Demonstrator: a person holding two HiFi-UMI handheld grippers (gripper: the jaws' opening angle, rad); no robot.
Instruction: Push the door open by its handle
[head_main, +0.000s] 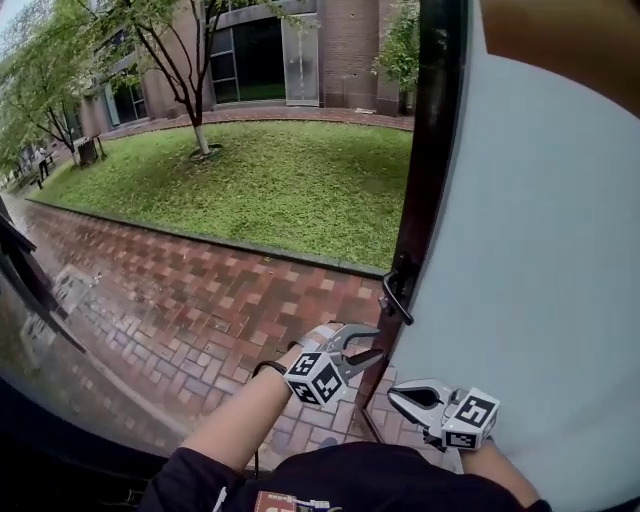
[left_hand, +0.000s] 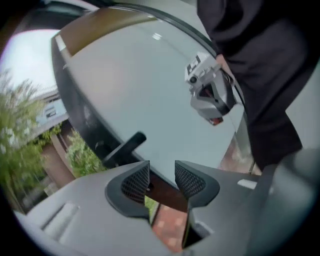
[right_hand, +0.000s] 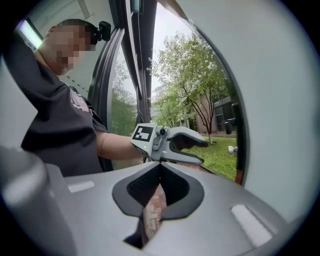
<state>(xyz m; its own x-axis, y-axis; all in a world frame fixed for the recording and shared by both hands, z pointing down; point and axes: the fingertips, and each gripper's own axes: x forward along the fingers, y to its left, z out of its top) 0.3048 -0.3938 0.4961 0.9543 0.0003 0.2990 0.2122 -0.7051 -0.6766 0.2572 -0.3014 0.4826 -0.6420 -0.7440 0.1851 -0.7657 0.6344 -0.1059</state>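
The pale grey door (head_main: 530, 260) stands swung outward, with a dark frame edge (head_main: 425, 180). Its black lever handle (head_main: 397, 297) juts from that edge; it also shows in the left gripper view as a dark handle (left_hand: 125, 148). My left gripper (head_main: 378, 341) hovers just below the handle, apart from it. Its jaws (left_hand: 162, 177) are open with nothing between the meshed pads. My right gripper (head_main: 393, 399) hangs lower beside the door's face, jaws (right_hand: 160, 169) shut and empty.
Outside lies a wet red brick path (head_main: 190, 300), then a lawn (head_main: 270, 180) with a tree (head_main: 195, 110) and a brick building (head_main: 330, 50) behind. A dark door frame (head_main: 30, 280) runs along the left. A person's dark-sleeved torso (right_hand: 55, 115) is close behind the grippers.
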